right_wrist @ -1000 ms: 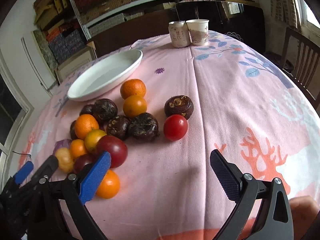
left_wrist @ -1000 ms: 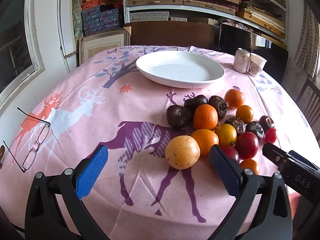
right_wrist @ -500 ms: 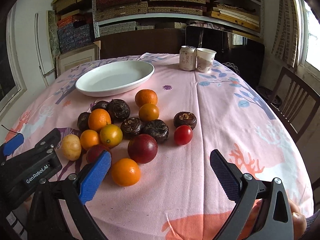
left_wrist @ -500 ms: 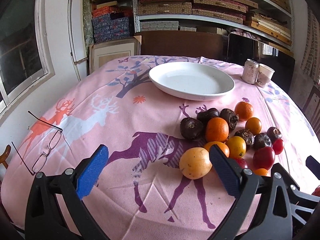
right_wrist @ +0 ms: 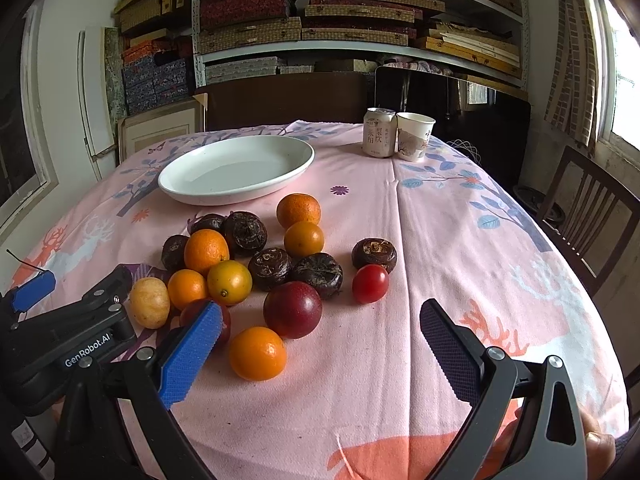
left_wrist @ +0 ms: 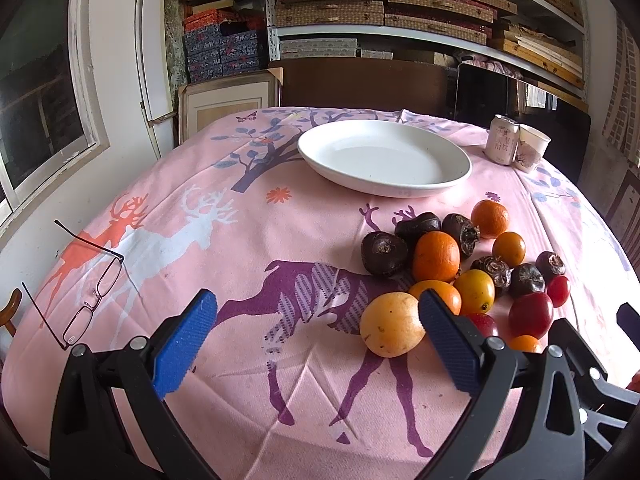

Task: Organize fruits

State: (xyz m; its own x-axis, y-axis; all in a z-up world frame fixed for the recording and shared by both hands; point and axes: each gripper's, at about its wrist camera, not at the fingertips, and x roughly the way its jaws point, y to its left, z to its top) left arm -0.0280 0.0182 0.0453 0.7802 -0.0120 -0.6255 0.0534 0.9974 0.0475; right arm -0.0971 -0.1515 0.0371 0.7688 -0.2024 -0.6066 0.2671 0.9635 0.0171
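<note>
- Blue-padded left gripper [left_wrist: 316, 340]: jaws wide apart, nothing held, low over the pink tablecloth [left_wrist: 248, 248] at the near edge.
- Right gripper [right_wrist: 320, 344]: also spread wide and empty, hanging over the cloth just in front of the fruit pile.
- Nearest to left gripper: pale yellow fruit [left_wrist: 391, 330], just beside its right pad, not between the jaws.
- Nearest to right gripper: orange [right_wrist: 257, 353] and dark red plum [right_wrist: 292, 309], just ahead of its left pad.
- Rest of the pile: more oranges, dark brown water chestnuts [right_wrist: 317, 273], a cherry tomato [right_wrist: 370, 283], all loose on the cloth mid-table.
- White plate [right_wrist: 192, 196] sits beyond the pile, with no fruit on it.
- Judged step: approach, first pick not yet made.
- Next move: shift one gripper to straddle a single edge fruit, close gently; round fruit may roll.
- Off-task: glasses [left_wrist: 94, 298] far left, can [right_wrist: 379, 133] and paper cup [right_wrist: 414, 136] at the back.
</note>
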